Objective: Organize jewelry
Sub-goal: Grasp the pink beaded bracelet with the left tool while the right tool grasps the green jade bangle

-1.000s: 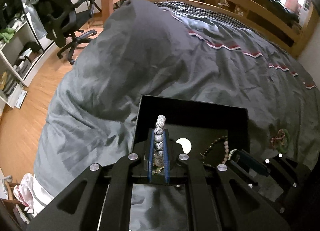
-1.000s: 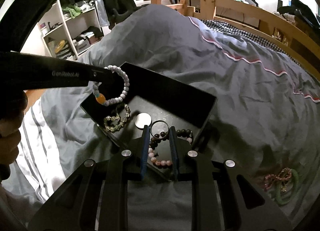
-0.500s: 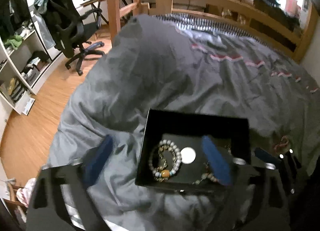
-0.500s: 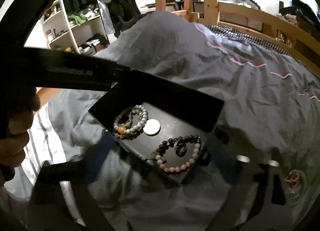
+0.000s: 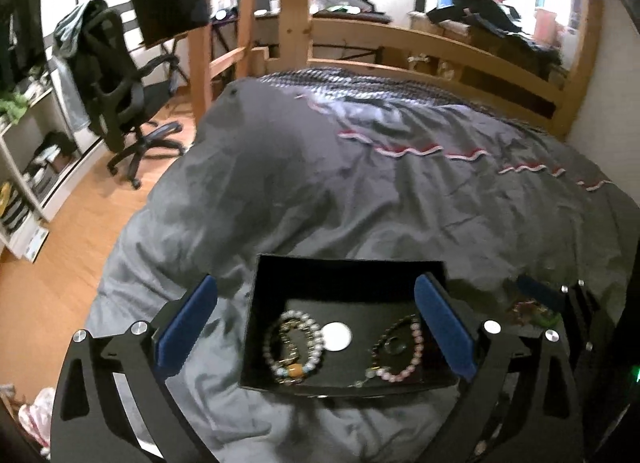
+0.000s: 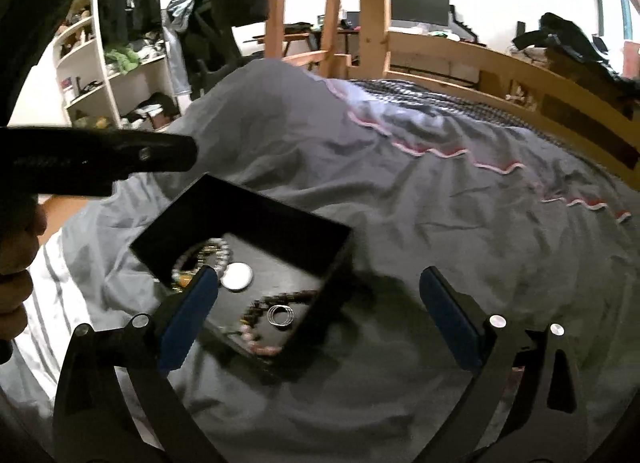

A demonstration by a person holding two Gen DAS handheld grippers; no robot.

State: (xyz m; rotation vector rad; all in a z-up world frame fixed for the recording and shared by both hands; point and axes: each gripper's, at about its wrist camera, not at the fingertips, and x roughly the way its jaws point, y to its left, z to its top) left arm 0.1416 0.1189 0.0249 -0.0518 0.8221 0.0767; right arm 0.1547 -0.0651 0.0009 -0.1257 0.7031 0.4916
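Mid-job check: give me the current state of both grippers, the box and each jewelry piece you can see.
left gripper: jaws wide open, empty.
right gripper: jaws wide open, empty.
black box: open, no lid on, resting on the duvet.
white bead bracelet: lying in the box, left side.
pink bead bracelet: lying in the box, right side.
metal ring: lying inside the pink bracelet's loop.
green bangle: on the duvet, outside the box.

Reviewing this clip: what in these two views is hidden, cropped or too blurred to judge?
- Jewelry left on the duvet: in the left wrist view, small, blurred, partly behind the right gripper's fingers; pieces uncountable.
- White beaded bracelet: in the right wrist view, partly behind the right gripper's blue pad.
- Pink bead bracelet: in the right wrist view, its lower end is cut by the black box wall.
- White disc: too small to identify.
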